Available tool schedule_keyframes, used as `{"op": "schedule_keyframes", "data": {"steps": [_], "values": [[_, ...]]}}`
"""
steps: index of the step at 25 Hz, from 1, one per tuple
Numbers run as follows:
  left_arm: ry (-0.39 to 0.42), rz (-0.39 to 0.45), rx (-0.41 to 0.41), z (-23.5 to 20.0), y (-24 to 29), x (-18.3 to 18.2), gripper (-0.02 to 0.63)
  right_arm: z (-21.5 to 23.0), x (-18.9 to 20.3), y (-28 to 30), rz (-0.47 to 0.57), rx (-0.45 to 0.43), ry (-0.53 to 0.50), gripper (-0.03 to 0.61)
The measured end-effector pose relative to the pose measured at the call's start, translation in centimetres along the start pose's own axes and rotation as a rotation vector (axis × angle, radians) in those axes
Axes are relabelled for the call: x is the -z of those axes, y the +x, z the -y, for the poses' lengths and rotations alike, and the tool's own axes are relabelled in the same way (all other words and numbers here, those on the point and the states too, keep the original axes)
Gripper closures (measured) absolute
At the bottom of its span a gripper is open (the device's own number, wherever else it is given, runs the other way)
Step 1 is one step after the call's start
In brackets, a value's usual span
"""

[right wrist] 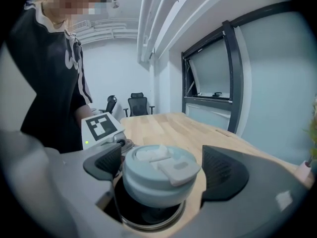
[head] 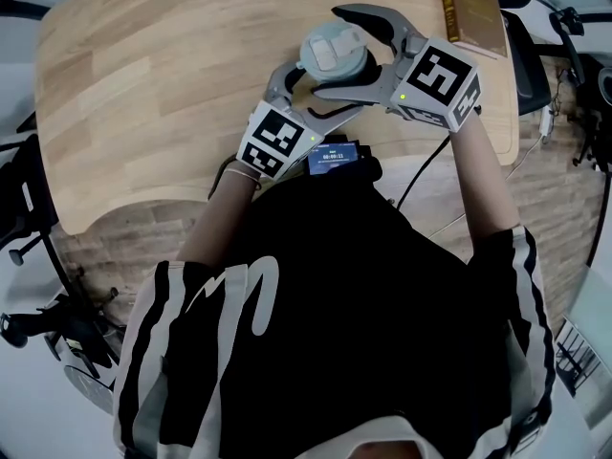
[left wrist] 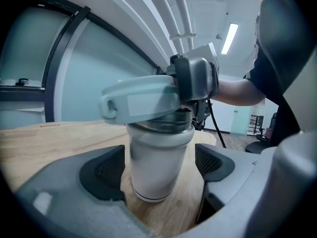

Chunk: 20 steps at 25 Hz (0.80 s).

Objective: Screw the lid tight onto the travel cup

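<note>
Lid [right wrist: 158, 175] askew on cup [left wrist: 156, 165]: right gripper view only | left gripper [left wrist: 158, 168], right gripper [right wrist: 163, 166]: open, holding nothing

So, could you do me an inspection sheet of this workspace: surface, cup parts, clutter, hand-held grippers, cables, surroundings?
Surface: pale wooden table with a rounded corner.
Job's things: travel cup stands upright on the table; lid sits tilted over its mouth, not screwed down.
Clutter: brown book at the far right edge; small lit screen close to the person's body.
Grippers: left hand-held gripper open, jaws either side of the cup body; right hand-held gripper open, jaws either side of the lid.
Cables: black cable hanging past the table's near edge.
Surroundings: office chairs, glazed wall panels, ceiling light.
</note>
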State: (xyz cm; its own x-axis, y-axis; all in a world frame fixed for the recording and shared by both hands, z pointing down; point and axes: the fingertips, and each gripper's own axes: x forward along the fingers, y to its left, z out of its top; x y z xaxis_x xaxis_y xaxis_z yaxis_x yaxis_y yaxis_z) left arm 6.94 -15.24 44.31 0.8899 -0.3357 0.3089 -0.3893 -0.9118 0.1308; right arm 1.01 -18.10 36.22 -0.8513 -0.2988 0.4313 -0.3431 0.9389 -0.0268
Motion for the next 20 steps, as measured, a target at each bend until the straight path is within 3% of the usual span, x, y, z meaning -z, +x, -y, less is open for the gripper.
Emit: {"op": "schedule_keyframes", "data": {"steps": [12, 20], "values": [[0.097, -0.011, 0.003, -0.7, 1.1, -0.5, 0.179, 0.1, 0.1, 0.7, -0.03, -0.015, 0.006, 0.121], [0.101, 0.01, 0.01, -0.3, 1.2, -0.6, 0.21, 0.1, -0.1, 0.4, 0.013, 0.001, -0.005, 0.124]]}}
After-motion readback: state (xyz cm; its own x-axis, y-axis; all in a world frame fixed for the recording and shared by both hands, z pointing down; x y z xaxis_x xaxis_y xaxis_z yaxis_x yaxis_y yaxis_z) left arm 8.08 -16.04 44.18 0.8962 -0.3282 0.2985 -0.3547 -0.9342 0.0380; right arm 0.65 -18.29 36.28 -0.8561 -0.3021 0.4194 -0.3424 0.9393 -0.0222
